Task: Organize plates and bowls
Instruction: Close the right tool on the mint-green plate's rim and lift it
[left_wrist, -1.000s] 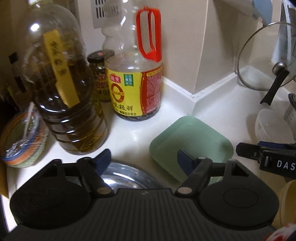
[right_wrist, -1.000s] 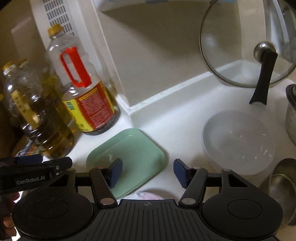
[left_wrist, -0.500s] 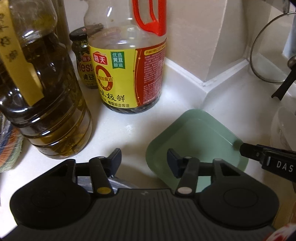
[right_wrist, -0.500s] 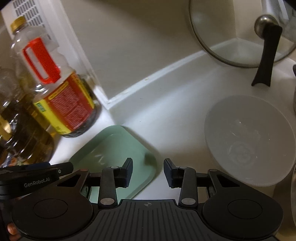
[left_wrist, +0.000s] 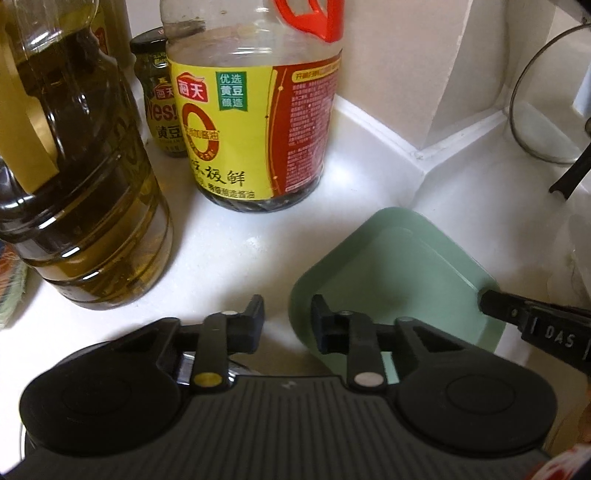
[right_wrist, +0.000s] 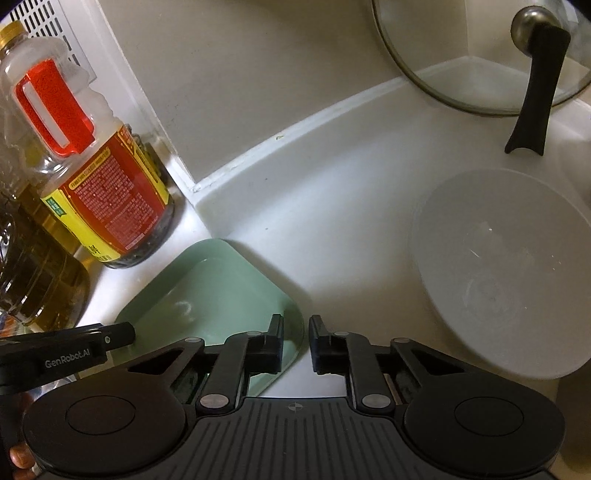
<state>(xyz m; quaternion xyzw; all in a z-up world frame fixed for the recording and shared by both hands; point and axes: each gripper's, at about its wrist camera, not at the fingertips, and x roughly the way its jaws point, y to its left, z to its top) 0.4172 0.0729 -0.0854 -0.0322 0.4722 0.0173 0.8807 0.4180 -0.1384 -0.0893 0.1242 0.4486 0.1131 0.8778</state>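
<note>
Left wrist view: the left hand-held gripper (left_wrist: 287, 314) has its jaws closing astride the near left rim of the green plate (left_wrist: 399, 273), the pads not yet pressing it. Beyond it on the white surface (left_wrist: 229, 251) stand a soy sauce bottle (left_wrist: 251, 122) and, to its left, an oil bottle (left_wrist: 74, 177). In the right wrist view the right hand-held gripper (right_wrist: 296, 343) is likewise closing over the plate's near right edge, not visibly clamped; a translucent bowl (right_wrist: 502, 273) sits to its right, a glass lid (right_wrist: 480, 55) farther off.
</note>
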